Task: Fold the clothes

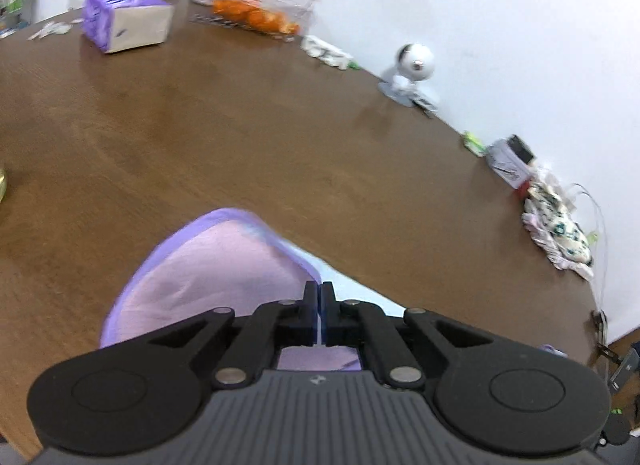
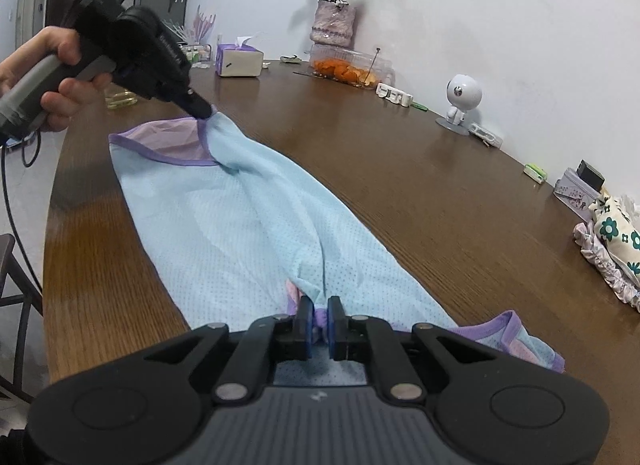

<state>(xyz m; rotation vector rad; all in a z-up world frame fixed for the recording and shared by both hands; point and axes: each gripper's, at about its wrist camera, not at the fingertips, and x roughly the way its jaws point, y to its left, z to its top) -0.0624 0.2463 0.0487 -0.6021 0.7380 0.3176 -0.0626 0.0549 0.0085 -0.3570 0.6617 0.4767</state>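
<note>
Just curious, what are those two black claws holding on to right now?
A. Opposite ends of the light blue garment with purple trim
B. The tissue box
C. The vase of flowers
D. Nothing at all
A: the left claw pinches the far purple-trimmed edge of the light blue garment, while the right claw is clamped on bunched fabric at its near end.

Along the far edge of the brown wooden tabletop (image 2: 400, 185) stand a purple tissue box (image 2: 239, 62), a vase of dried roses (image 2: 333, 23), a clear container of orange peel (image 2: 348, 67) and a small white round-headed camera (image 2: 460, 99). At far right lies a crumpled floral cloth (image 2: 614, 241) beside a small tin (image 2: 574, 189).
</note>
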